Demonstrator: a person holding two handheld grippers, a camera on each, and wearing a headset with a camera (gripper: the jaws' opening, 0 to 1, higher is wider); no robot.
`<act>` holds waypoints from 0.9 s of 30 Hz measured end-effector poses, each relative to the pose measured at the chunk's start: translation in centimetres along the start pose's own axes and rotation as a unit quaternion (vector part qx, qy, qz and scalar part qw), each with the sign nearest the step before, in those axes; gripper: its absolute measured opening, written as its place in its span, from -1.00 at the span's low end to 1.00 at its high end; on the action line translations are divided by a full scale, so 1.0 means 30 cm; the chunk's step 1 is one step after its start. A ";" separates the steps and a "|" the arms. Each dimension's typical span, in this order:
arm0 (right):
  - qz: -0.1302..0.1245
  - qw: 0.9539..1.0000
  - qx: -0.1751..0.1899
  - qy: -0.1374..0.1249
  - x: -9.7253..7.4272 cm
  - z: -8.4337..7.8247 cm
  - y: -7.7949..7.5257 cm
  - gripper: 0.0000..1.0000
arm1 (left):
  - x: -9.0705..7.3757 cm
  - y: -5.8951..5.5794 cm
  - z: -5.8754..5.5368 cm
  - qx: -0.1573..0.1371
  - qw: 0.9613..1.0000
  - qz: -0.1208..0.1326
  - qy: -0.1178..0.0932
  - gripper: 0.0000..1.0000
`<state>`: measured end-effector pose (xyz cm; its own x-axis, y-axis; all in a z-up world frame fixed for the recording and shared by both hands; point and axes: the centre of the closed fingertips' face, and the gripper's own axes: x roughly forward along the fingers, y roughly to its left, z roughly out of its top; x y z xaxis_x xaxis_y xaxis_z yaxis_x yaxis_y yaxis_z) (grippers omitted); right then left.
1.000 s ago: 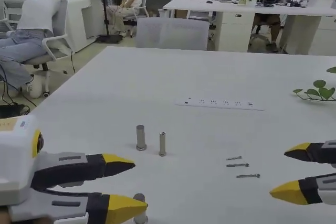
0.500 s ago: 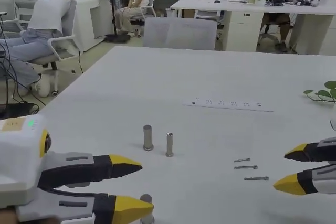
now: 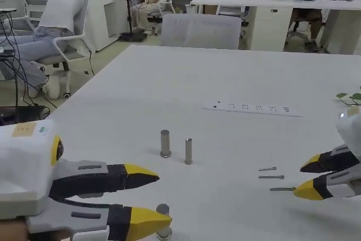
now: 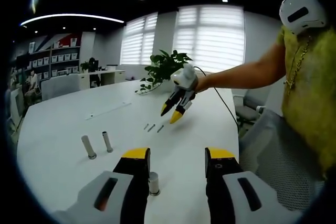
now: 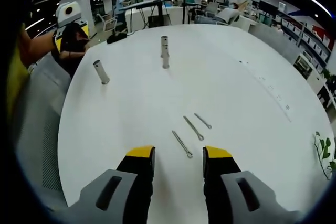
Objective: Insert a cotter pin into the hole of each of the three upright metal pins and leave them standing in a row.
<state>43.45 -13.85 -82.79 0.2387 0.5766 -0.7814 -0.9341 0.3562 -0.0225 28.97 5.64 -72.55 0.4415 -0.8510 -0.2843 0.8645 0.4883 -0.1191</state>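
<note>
Left claw (image 3: 163, 198), open and empty, hangs by one upright metal pin (image 3: 163, 225) on my desk (image 3: 169, 83); two more pins (image 3: 165, 143) stand left of the cotter pins (image 3: 271, 177), the right claw (image 3: 299, 180) just beside those, parted, holding nothing.

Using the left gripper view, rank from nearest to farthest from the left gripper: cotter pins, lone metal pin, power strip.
1. Lone metal pin, just ahead of the jaws.
2. Cotter pins, mid-table.
3. Power strip, far across the table.
</note>
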 end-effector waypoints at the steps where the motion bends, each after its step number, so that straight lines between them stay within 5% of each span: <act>1: 0.001 1.000 -0.003 0.004 0.004 -0.003 0.000 -0.25 | 0.001 0.000 0.000 0.000 1.000 0.000 0.001 -0.19; 27: 0.028 0.995 -0.054 0.080 0.083 -0.047 -0.008 -0.59 | -0.014 0.014 -0.019 -0.014 1.000 0.023 0.010 -0.04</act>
<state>43.89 -13.52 -85.62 0.1490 0.4651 -0.8726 -0.9698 0.2411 -0.0370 29.01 6.30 -73.04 0.4758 -0.8238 -0.3082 0.8361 0.5324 -0.1323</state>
